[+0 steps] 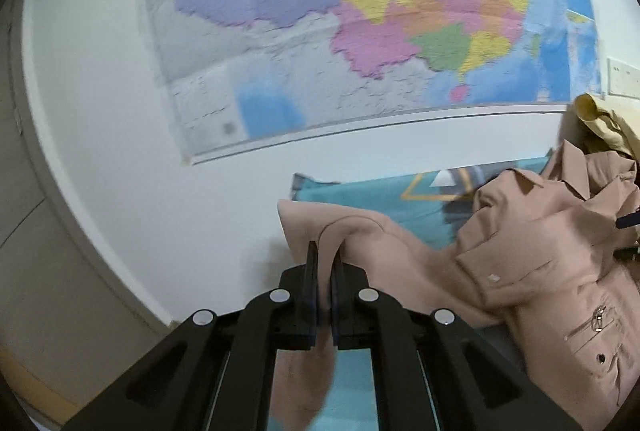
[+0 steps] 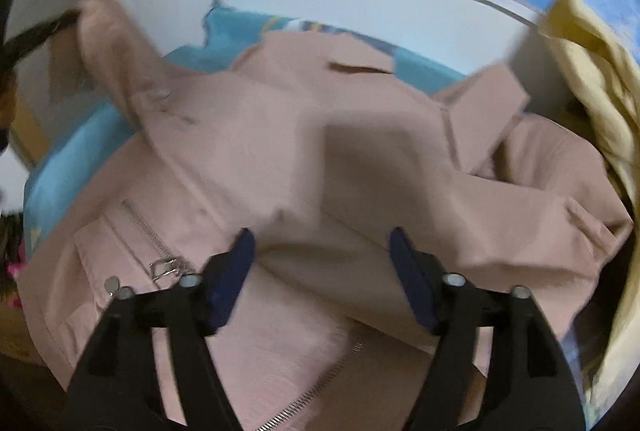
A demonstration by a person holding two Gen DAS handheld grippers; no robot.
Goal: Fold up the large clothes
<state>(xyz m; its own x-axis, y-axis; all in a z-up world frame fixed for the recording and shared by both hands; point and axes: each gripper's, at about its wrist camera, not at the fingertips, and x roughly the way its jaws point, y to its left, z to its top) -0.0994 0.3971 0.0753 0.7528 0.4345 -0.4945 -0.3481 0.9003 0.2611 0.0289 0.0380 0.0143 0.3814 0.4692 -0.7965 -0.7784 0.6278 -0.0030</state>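
Note:
A dusty-pink jacket (image 2: 304,159) with zips and snap buttons lies crumpled on a teal bedsheet (image 2: 72,167). My left gripper (image 1: 325,251) is shut on a fold of the jacket's sleeve (image 1: 332,227) and holds it lifted off the sheet. The rest of the jacket (image 1: 560,251) bunches to its right. My right gripper (image 2: 322,235) is open, its blue pads spread just above the jacket's middle, holding nothing. The lifted sleeve (image 2: 108,47) and the left gripper's dark tip show at the upper left of the right wrist view.
A yellow garment (image 2: 592,79) is piled at the right, beside the jacket; it also shows in the left wrist view (image 1: 604,123). A coloured wall map (image 1: 360,11) hangs on the white wall behind the bed. A wooden bed edge (image 2: 28,135) shows at the left.

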